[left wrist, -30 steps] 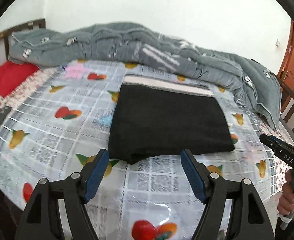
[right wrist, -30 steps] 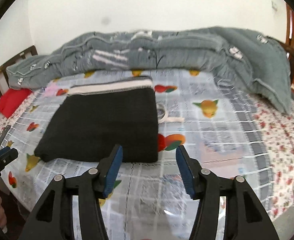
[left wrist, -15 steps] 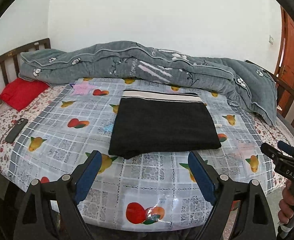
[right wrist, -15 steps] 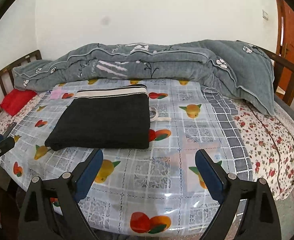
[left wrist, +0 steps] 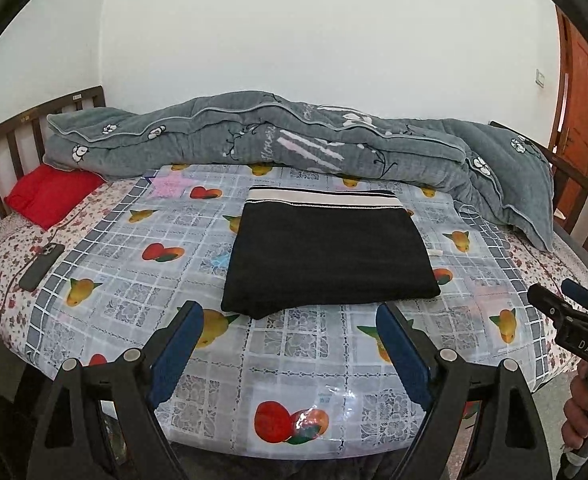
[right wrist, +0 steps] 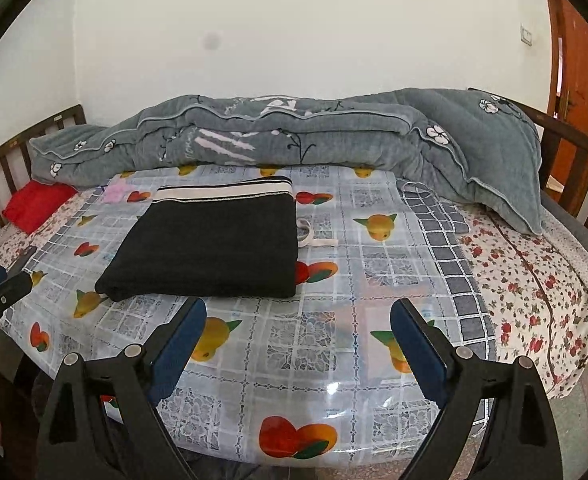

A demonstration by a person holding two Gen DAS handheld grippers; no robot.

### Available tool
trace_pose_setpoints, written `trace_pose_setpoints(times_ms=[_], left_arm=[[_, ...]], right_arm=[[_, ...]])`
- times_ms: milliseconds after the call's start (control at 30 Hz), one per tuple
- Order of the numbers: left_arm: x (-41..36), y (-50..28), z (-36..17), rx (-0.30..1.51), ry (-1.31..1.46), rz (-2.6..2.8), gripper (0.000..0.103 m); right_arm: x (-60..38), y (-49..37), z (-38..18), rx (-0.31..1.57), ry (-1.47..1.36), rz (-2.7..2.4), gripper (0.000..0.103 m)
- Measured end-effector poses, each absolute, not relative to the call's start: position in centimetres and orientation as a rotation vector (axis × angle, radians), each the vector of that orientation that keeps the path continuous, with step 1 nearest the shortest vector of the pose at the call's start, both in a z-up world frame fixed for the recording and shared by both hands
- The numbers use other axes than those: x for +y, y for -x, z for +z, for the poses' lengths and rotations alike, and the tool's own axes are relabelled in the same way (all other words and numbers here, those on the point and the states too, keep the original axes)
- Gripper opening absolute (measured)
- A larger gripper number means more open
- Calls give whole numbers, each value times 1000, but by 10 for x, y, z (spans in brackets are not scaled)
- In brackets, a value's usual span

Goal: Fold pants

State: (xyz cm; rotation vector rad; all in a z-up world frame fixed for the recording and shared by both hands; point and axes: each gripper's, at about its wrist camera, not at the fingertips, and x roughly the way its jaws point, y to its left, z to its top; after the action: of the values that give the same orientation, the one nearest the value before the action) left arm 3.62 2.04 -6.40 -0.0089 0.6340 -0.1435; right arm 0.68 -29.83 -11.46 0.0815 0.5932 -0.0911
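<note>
The black pants (left wrist: pixel 325 252) lie folded into a flat rectangle on the fruit-print sheet (left wrist: pixel 301 344), their white-striped waistband at the far edge. In the right wrist view the same pants (right wrist: pixel 214 240) sit left of centre, with a white drawstring (right wrist: pixel 313 238) trailing from their right side. My left gripper (left wrist: pixel 290 324) hangs open above the bed's near edge, short of the pants, nothing between its blue pads. My right gripper (right wrist: pixel 295 320) is open too, equally clear of the cloth. Each gripper shows at the edge of the other's view, the right gripper (left wrist: pixel 573 312) held by a hand.
A rolled grey quilt (left wrist: pixel 294 148) runs along the far side of the bed. A red pillow (left wrist: pixel 50 196) and a dark phone (left wrist: pixel 42 266) lie at the left. Wooden rails (right wrist: pixel 573 148) border both ends. An orange door (right wrist: pixel 573 64) stands at the right.
Both grippers pulled back from the pants and rose a little, and their jaws spread wider. The folded pants stayed where they lay.
</note>
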Motion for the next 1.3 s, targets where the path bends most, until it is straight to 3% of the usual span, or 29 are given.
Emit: trace_pose_setpoints(times_ms=[1300], left_arm=[[26,-33,-60,623,17,-128,88]], right_arm=[[-291,-3,-109,585,-73,-87,92]])
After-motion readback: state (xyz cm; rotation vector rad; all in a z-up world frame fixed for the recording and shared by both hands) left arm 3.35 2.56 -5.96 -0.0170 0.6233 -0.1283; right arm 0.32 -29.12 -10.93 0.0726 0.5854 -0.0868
